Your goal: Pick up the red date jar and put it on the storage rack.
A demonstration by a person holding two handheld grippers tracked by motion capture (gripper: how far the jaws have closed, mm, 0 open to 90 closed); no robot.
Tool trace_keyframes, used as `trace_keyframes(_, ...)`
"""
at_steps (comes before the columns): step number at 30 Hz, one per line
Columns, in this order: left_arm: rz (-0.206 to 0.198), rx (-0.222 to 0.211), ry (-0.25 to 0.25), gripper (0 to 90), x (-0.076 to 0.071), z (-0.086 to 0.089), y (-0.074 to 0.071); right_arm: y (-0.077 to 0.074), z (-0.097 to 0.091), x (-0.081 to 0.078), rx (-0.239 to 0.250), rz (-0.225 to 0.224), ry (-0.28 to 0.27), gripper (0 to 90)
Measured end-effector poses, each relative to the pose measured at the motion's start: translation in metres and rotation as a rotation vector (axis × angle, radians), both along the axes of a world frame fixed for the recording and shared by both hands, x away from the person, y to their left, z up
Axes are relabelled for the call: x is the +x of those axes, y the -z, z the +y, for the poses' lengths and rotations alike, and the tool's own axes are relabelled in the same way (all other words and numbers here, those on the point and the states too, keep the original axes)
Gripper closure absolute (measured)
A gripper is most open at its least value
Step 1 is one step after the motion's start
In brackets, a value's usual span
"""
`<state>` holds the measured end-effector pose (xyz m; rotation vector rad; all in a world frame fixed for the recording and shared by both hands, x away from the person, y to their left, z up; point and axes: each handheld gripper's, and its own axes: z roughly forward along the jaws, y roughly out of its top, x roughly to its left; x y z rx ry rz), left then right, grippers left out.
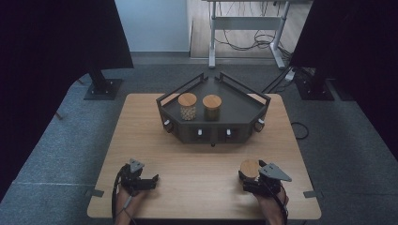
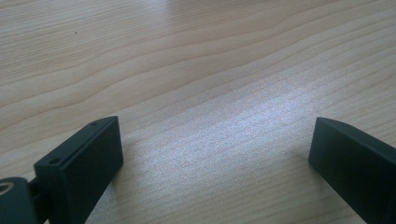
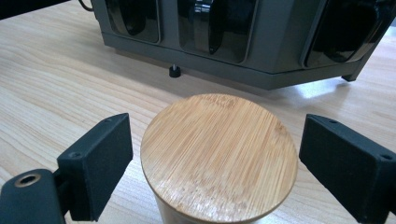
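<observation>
Jaws open both sides; right gripper (image 3: 215, 158) straddles bamboo-lidded jar (image 3: 218, 156), pads clear

This looks like a lab or test room: a wooden table (image 1: 202, 154) on grey carpet (image 1: 61, 140), flanked by 2 black stands (image 1: 101, 86) draped in dark cloth, with a height-adjustable desk frame (image 1: 246, 33) and loose cables (image 1: 253, 43) behind.

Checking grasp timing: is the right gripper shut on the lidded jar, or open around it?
Open. In the right gripper view, the right gripper straddles the jar, with table visible between each pad and the bamboo lid.
</observation>
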<state>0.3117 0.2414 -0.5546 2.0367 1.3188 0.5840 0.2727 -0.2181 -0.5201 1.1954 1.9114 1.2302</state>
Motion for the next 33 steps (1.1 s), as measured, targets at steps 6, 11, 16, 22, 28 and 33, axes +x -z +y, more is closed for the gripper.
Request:
trace_keyframes(6,0.0,0.0,0.0,2.9,0.0,0.0,0.0,0.0042,0.0002,0.0014,-0.006,0.014,0.003,9.4)
trace_keyframes(11,0.0,0.0,0.0,2.9,0.0,0.0,0.0,0.0071,-0.0004,0.0023,-0.002,0.03,0.007,11.7)
trace_keyframes(16,0.0,0.0,0.001,2.9,0.0,0.0,0.0,0.0094,-0.0011,0.0027,0.0,0.044,0.009,16.6)
trace_keyframes(22,0.0,0.0,0.001,2.9,0.0,0.0,0.0,0.0102,-0.0011,0.0024,0.01,0.055,-0.005,23.0)
trace_keyframes(28,0.0,0.0,0.003,2.9,0.0,-0.0001,0.0,0.0091,0.0009,0.002,-0.001,0.059,0.013,23.4)
trace_keyframes(33,0.0,0.0,0.005,2.9,0.0001,0.0,0.0,0.0085,0.0016,0.0015,-0.002,0.062,0.021,23.5)
